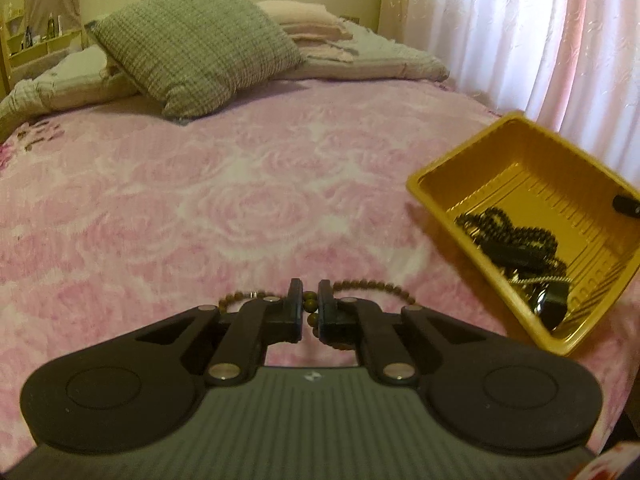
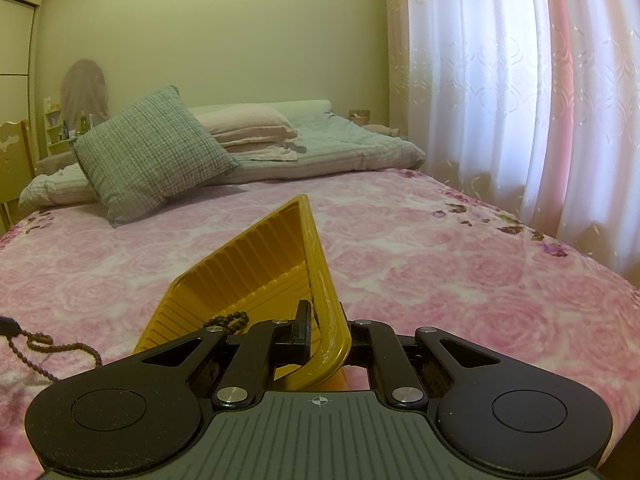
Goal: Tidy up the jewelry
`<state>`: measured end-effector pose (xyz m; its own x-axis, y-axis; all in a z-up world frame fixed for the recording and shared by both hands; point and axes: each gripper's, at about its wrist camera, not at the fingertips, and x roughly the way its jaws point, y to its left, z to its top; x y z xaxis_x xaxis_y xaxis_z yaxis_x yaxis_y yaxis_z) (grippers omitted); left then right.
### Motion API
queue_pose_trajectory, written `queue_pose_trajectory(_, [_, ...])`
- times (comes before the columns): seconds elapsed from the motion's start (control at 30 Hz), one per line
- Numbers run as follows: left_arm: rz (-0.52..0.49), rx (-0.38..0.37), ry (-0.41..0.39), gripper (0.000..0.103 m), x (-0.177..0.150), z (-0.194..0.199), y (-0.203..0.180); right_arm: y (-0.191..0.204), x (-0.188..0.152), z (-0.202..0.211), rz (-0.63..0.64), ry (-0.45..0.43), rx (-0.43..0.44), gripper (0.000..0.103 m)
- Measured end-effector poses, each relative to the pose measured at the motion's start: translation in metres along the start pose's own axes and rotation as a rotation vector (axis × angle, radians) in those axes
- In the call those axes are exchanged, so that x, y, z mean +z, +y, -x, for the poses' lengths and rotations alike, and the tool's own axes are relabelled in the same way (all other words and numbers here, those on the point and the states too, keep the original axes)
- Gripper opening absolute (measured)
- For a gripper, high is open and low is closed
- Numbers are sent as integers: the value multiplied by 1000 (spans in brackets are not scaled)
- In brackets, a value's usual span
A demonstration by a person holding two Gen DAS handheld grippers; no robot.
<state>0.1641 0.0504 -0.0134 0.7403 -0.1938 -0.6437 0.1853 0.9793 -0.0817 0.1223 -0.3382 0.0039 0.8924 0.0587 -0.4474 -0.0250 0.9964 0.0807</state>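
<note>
In the left wrist view my left gripper (image 1: 309, 287) is shut on a string of brown wooden beads (image 1: 376, 286), which trails to both sides just above the pink bedspread. A yellow plastic tray (image 1: 536, 160) is tilted at the right and holds a heap of dark jewelry (image 1: 520, 246). In the right wrist view my right gripper (image 2: 326, 316) is shut on the near rim of that yellow tray (image 2: 248, 264), lifting it at an angle. Dark beads (image 2: 230, 320) show inside it. The brown bead string (image 2: 60, 350) droops onto the bedspread at the far left.
Everything sits on a bed with a pink rose-patterned bedspread (image 1: 240, 208). A grey-green checked cushion (image 1: 192, 40) and folded bedding lie at the far end. White and pink curtains (image 2: 520, 100) hang along the right side. Shelves (image 1: 36, 40) stand at the far left.
</note>
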Motion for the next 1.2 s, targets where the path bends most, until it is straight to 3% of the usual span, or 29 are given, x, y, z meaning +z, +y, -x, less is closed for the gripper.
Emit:
queue_pose_trajectory(0.77, [-126, -101, -161, 6, 86, 56, -27, 9, 5, 1, 11, -3, 4, 9])
queue_pose_trajectory(1.2, [-205, -175, -243, 6, 130, 72, -66, 10, 5, 1, 9, -4, 3, 9])
